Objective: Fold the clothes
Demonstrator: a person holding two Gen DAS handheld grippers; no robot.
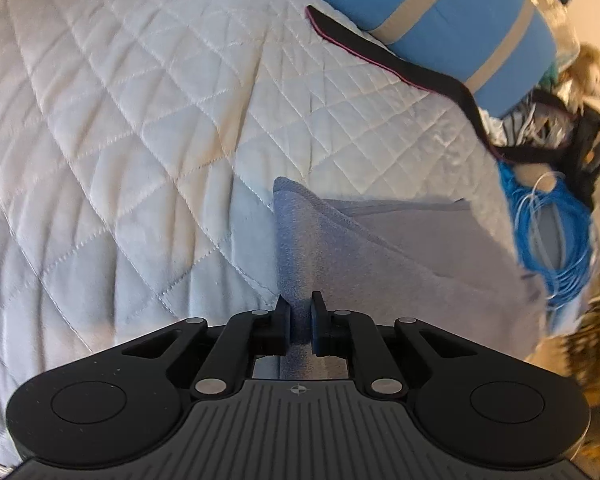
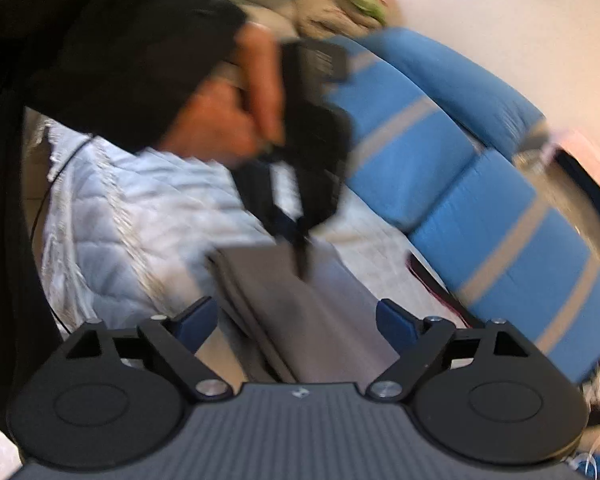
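Here my left gripper (image 1: 300, 322) is pinching a fold of the grey cloth (image 1: 400, 256), jaws closed on it at the lower centre of the frame. My right gripper (image 2: 298, 320) is hanging with jaws wide apart, empty, above the cloth lying on the quilted bed (image 1: 140, 120), blue bolster (image 1: 440, 20) upper right.

Before me spreads a white quilted bedcover (image 1: 148, 128), blue cushions with beige stripes (image 1: 452, 20) along a pale wall (image 2: 480, 4), perhaps coiled blue cable (image 1: 556, 236) beyond.
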